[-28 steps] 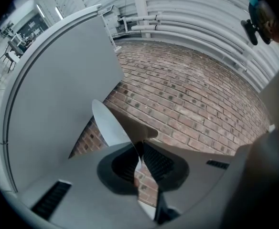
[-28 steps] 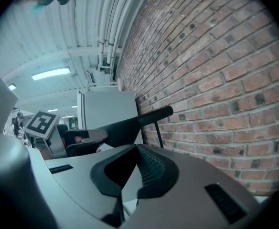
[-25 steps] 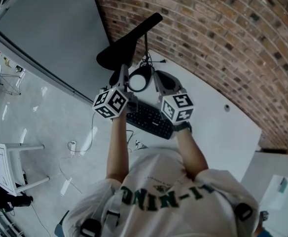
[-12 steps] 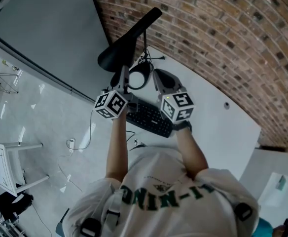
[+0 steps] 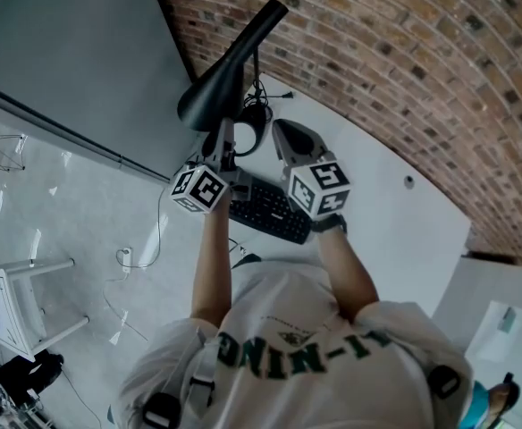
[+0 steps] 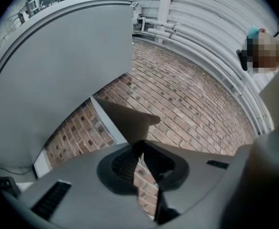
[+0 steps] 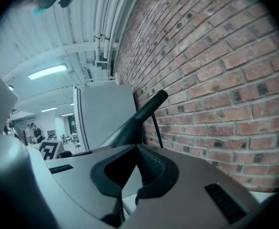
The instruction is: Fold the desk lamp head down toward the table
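- Two grey plastic jaws of the left gripper (image 5: 223, 134) are pinched on the thin rim of the lamp head (image 5: 230, 68). Their ribbed black pads (image 6: 123, 165) nearly meet, with only the edge of the shade caught at the tips.
- In the left gripper view that edge rises from the tips as a flat, dull wedge against the brick.
- Just beside it, the right gripper (image 5: 282, 129) has its jaws closed tip to tip with nothing between them. It is not touching the lamp.
- At the hand end, each gripper carries a white marker cube (image 5: 198, 189) printed with black squares.
- The lamp head is a smooth, matt black cone. Its wide round mouth is the low end, at the left gripper, and it narrows to a slim neck pointing up toward the wall.
- The cone is steeply tilted and sits above the far corner of the table (image 5: 386, 213), close to the brick.
- Behind the cone stands a thin black rod (image 5: 257, 79), with a loose black cable (image 5: 274, 96) at its foot.
- A black keyboard (image 5: 270, 211) with bumpy rows of keys lies on the table under the two grippers.
- The table is white and smooth.
- The wall (image 5: 422, 61) is rough red-brown brick with pale mortar lines.
- To the left of the wall is a flat, plain grey panel (image 5: 73, 52).
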The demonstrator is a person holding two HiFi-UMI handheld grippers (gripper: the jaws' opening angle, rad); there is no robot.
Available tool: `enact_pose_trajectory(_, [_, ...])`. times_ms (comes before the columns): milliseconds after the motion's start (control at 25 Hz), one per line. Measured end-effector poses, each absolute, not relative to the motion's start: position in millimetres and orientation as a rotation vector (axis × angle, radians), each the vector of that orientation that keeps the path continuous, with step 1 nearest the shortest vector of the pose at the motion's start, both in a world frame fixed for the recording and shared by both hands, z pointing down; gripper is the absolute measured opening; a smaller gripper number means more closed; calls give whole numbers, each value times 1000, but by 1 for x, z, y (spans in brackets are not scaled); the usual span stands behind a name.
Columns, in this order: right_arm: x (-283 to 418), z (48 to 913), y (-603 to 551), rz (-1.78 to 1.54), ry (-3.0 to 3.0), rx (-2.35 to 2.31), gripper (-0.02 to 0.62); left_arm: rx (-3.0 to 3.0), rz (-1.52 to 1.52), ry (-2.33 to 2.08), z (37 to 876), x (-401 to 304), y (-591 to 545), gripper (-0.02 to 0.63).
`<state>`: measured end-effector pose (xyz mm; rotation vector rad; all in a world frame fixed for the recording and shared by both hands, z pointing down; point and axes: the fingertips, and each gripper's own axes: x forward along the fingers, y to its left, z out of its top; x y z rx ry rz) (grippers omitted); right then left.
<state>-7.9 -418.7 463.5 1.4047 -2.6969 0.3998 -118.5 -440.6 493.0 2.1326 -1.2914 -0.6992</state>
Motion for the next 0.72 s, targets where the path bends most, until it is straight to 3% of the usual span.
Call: enact_pose_trajectory(720, [-14, 490, -433, 441, -2632, 1378, 5, 2133, -753, -1097, 525, -97, -455, 31])
